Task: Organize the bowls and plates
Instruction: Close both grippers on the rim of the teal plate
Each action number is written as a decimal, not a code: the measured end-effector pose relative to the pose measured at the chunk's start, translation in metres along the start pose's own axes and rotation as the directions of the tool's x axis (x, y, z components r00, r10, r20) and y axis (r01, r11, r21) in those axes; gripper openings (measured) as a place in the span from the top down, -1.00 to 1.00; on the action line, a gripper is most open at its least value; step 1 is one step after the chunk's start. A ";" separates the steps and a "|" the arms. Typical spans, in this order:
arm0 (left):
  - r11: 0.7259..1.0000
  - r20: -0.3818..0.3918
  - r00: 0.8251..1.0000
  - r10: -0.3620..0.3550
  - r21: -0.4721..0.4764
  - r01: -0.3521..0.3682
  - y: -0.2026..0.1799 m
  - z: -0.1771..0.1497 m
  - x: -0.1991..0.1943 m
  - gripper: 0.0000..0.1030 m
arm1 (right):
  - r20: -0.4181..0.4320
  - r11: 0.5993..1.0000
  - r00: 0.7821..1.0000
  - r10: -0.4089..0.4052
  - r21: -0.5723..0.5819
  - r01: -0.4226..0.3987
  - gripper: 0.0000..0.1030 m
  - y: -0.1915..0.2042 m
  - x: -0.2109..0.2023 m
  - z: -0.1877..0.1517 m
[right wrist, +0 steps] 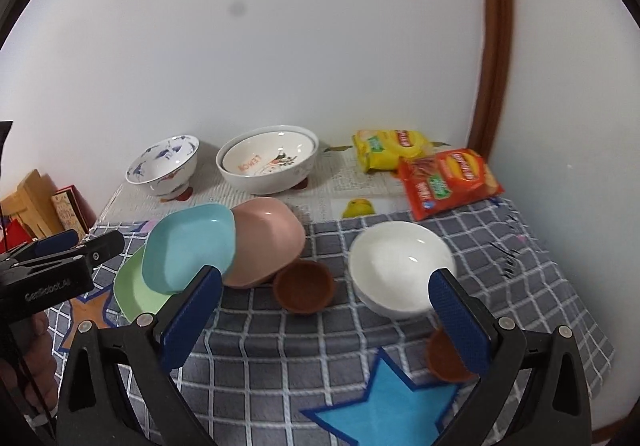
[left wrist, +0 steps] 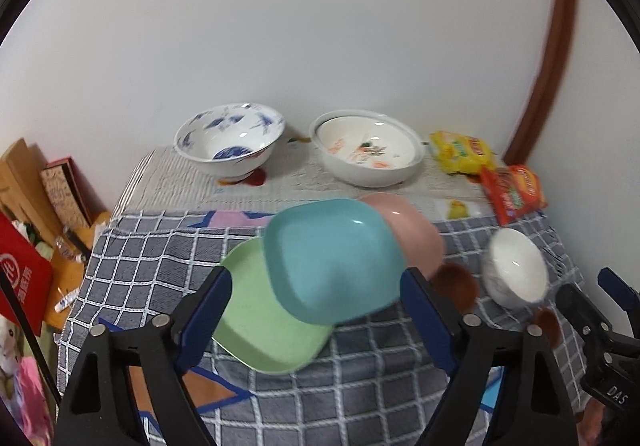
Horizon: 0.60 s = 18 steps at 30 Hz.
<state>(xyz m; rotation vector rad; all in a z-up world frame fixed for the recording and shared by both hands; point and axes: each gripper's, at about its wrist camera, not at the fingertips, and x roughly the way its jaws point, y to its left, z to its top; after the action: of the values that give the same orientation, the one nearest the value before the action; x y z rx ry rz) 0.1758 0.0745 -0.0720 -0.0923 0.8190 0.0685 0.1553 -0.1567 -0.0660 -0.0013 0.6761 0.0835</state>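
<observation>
Three square plates overlap on the checked cloth: green [left wrist: 260, 330] lowest, teal [left wrist: 332, 258] on it, pink [left wrist: 412, 230] leaning at the right. My left gripper [left wrist: 318, 282] hovers open over them, its fingers either side of the teal plate and not touching it. A white bowl [right wrist: 400, 266] and a small brown bowl [right wrist: 304, 286] stand ahead of my right gripper [right wrist: 325, 278], which is open and holds nothing. A second brown bowl [right wrist: 444, 362] sits partly behind its right finger. At the back stand a blue-patterned bowl [left wrist: 230, 142] and a large white bowl [left wrist: 366, 150].
Yellow [right wrist: 384, 150] and red [right wrist: 448, 182] snack packs lie at the back right by the wall. Boxes and books [left wrist: 48, 186] stand left of the table. The wall closes the far edge, with a brown door frame [right wrist: 492, 46] at the right.
</observation>
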 end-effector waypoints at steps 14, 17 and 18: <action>1.000 -0.067 0.998 0.017 -0.015 -0.018 0.030 0.021 0.083 -0.33 | -0.095 0.995 0.992 0.082 -0.042 -0.086 -0.68 0.058 0.083 0.016; 1.000 -0.083 0.997 0.003 -0.013 -0.004 0.032 0.022 0.098 -0.23 | -0.134 0.990 0.981 0.140 -0.018 -0.143 -0.58 0.065 0.099 0.011; 1.000 -0.090 0.996 -0.002 -0.009 0.002 0.032 0.022 0.103 -0.18 | -0.146 0.988 0.978 0.149 -0.013 -0.152 -0.52 0.067 0.104 0.010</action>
<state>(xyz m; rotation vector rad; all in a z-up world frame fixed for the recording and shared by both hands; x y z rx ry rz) 0.2588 0.1117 -0.1348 -0.1054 0.9087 0.0665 0.2370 -0.0818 -0.1209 0.0208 0.8198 0.2391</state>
